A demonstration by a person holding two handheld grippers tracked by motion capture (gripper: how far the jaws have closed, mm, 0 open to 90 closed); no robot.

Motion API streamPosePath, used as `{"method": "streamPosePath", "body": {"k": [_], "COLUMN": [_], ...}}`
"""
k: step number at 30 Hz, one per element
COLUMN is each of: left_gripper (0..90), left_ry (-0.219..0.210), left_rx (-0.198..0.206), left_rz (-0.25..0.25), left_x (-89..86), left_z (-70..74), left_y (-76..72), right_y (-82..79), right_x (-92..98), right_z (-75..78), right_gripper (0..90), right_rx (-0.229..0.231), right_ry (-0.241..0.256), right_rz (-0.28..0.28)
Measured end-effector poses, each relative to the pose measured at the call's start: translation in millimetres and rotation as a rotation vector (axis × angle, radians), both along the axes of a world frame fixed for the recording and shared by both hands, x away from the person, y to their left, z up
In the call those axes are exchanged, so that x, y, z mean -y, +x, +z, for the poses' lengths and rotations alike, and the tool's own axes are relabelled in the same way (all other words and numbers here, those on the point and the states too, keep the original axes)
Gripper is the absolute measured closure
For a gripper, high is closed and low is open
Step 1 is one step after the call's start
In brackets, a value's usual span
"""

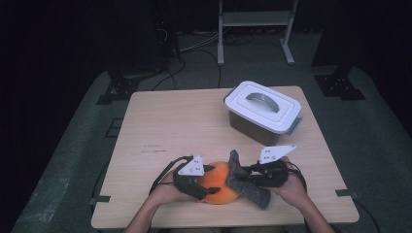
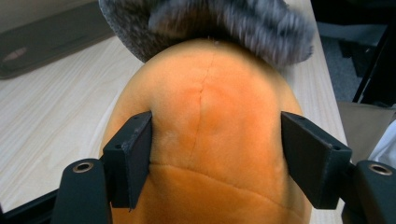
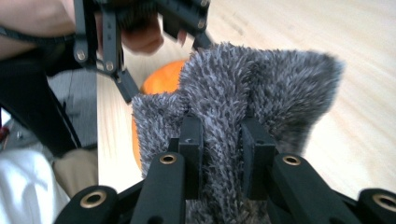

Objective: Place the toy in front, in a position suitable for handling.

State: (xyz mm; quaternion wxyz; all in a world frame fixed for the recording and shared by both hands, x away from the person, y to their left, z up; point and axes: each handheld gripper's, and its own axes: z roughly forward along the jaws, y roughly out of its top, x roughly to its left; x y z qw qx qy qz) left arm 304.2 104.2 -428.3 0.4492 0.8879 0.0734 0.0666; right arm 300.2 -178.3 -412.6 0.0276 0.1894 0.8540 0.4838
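Note:
An orange plush ball (image 1: 218, 187) lies near the table's front edge. My left gripper (image 1: 204, 187) is shut on it from the left; in the left gripper view both black jaws press into the orange plush ball (image 2: 210, 140) at its sides. A fuzzy grey cloth piece (image 1: 245, 182) drapes over the ball's right side. My right gripper (image 1: 248, 174) is shut on this grey piece (image 3: 243, 107), its jaws pinching a fold. Behind the fold in the right gripper view, the orange ball (image 3: 161, 79) and the left gripper (image 3: 140, 37) show.
A closed white-lidded storage box (image 1: 262, 110) with a grey handle stands at the back right of the wooden table (image 1: 170, 131). The person's hands (image 1: 296, 187) rest at the front edge. A white metal stand (image 1: 255, 24) and cables lie on the floor beyond.

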Motion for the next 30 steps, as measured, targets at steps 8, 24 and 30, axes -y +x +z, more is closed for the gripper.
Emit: {"method": "streamPosePath", "body": {"k": [8, 24, 30], "left_gripper": [29.0, 28.0, 28.0], "left_ry": [-0.026, 0.000, -0.014], "left_rx": [-0.035, 0.011, -0.018], "left_rz": [0.015, -0.027, -0.012], "left_x": [-9.5, 1.4, -5.7], "left_z": [-3.8, -2.2, -4.0], "left_y": [5.4, -2.6, 1.4], "right_y": [9.8, 6.2, 10.1], "right_x": [18.7, 2.6, 18.7], "right_z": [-19.5, -6.6, -13.2], "right_gripper": [72.8, 72.7, 73.0], "right_rx": [-0.064, -0.045, -0.074], "right_ry": [-0.109, 0.019, -0.042], "right_rz": [-0.048, -0.006, -0.062]}}
